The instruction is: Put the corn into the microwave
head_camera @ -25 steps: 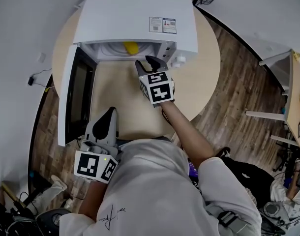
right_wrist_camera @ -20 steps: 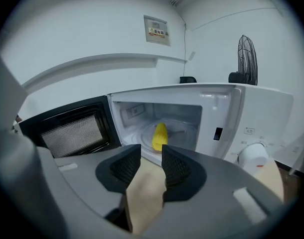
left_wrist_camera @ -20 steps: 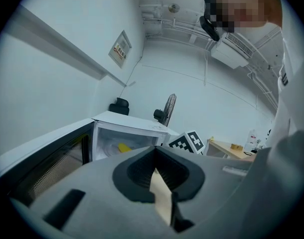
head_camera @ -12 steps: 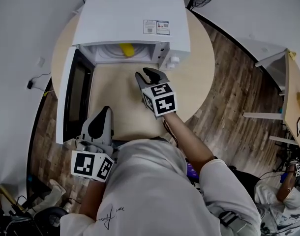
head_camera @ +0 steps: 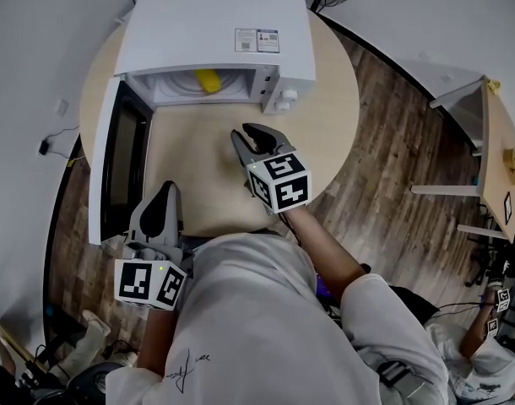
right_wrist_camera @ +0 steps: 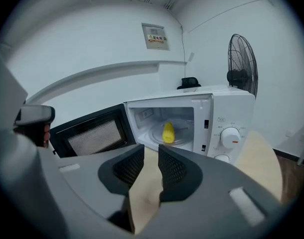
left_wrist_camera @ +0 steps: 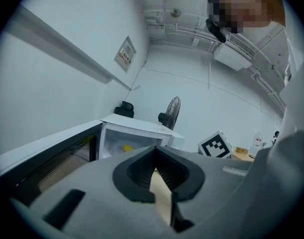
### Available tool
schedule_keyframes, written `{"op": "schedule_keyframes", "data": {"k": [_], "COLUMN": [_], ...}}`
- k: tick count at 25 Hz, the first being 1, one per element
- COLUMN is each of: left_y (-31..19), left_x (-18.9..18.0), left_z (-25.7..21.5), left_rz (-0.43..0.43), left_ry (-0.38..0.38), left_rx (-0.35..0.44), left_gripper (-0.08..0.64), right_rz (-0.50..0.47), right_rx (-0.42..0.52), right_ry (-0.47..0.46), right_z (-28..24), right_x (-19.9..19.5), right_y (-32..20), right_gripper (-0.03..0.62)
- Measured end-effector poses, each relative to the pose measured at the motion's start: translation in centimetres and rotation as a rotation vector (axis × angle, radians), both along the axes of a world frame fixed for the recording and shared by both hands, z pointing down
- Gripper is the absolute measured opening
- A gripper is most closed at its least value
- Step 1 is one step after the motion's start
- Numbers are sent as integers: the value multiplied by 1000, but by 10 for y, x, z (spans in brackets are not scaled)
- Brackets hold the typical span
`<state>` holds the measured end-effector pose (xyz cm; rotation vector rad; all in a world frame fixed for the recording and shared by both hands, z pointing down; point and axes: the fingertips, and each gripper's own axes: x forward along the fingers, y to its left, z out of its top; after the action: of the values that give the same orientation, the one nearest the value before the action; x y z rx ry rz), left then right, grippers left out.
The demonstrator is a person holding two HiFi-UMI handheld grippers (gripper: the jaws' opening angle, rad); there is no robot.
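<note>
Reaching right arm: the bare forearm (head_camera: 321, 247) stretches forward from a white sleeve over the round table (head_camera: 329, 133). It carries the right gripper (head_camera: 247, 135), tilted a little downward and aimed at the microwave (head_camera: 215, 32).
Right gripper jaws: a narrow gap stands between them, and they have just been closing. Only tabletop shows through the gap; nothing is between them.
Left arm: held in close to the body. The left gripper (head_camera: 165, 188) hovers at the near table edge, just beside the open door (head_camera: 114, 167), pointing almost level.
Left gripper jaws: tips pressed together, pinching nothing.
Corn: the yellow corn (head_camera: 208, 80) lies inside the microwave cavity on the glass turntable (right_wrist_camera: 187, 136), and neither gripper touches it.
Corn to right gripper: straight ahead of the jaws, apart from them, with a stretch of bare table between.
Corn to left gripper: well apart, visible ahead through the open cavity.
Door: swung wide to the person's left, its dark mesh window showing in the right gripper view.
</note>
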<state>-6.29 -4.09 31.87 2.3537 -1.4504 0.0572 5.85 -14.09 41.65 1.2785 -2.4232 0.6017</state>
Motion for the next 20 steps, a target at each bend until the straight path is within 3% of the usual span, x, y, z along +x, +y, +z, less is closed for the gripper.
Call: {"op": "schedule_keyframes", "data": {"k": [20], "left_y": [-10], "left_x": [-8], "left_z": [16], "left_rz": [-32], "left_ry": [-12], "left_rx": [-68], "left_gripper": [-11], "right_rz": [-51], "right_rx": [-28], "right_ry": [-70], "right_z": [-33], "right_x": [34], "right_y": [40], "right_gripper": [12]}}
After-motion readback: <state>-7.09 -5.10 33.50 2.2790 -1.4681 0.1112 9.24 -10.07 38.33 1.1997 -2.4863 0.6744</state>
